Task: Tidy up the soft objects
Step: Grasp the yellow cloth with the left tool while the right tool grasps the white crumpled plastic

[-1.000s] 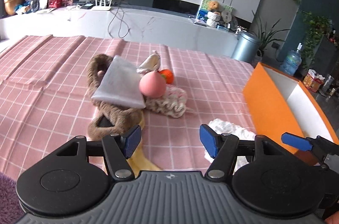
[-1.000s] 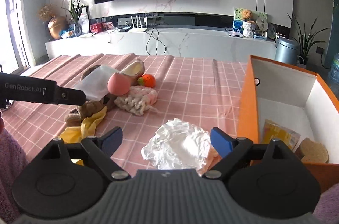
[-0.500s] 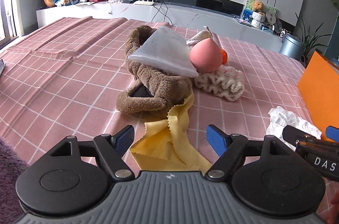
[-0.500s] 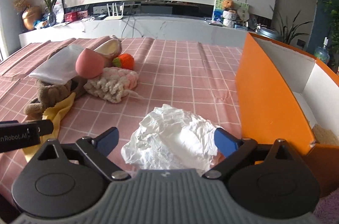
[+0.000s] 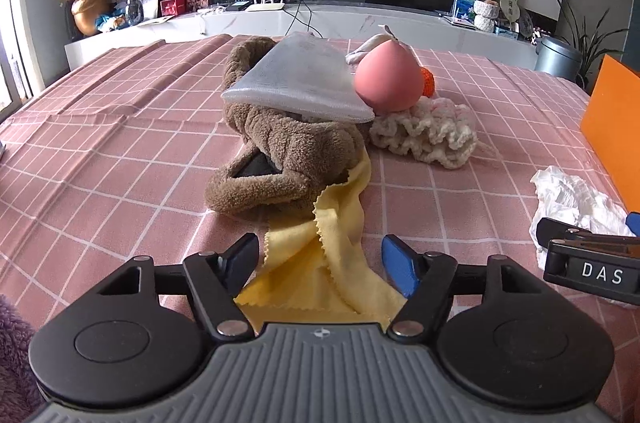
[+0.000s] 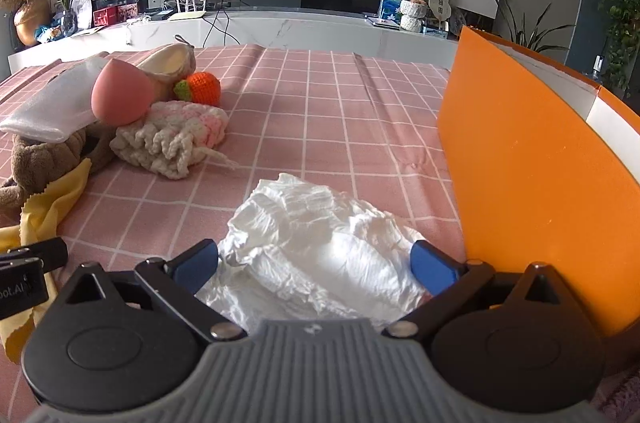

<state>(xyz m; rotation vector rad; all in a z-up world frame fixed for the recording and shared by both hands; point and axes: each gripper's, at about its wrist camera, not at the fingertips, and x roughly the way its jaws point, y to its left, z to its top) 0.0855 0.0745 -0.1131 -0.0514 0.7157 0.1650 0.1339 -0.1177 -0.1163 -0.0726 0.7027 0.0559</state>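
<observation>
Left wrist view: left gripper [image 5: 320,259] is wide apart around the yellow cloth [image 5: 320,263] at 6 o'clock; pinch its thick folds. Right gripper [image 6: 316,263] is wide apart around the white paper [image 6: 320,251].

My left hand-held gripper [image 5: 320,261] is low and level, pointing forward, jaws spread wide. Both blue pads [image 5: 400,269] show, nothing pinched between them. My right hand-held gripper [image 6: 316,263] is also low, pointing forward, jaws spread wider than the left's, blue pads [image 6: 432,265] far apart, not clamped on anything. The two are side by side and near each other: the right one's body with its white lettering pokes into the left wrist view at the right edge [image 5: 592,265], and the left one's black body shows at the left edge of the right wrist view [image 6: 28,275]. My hands themselves are out of view.
</observation>
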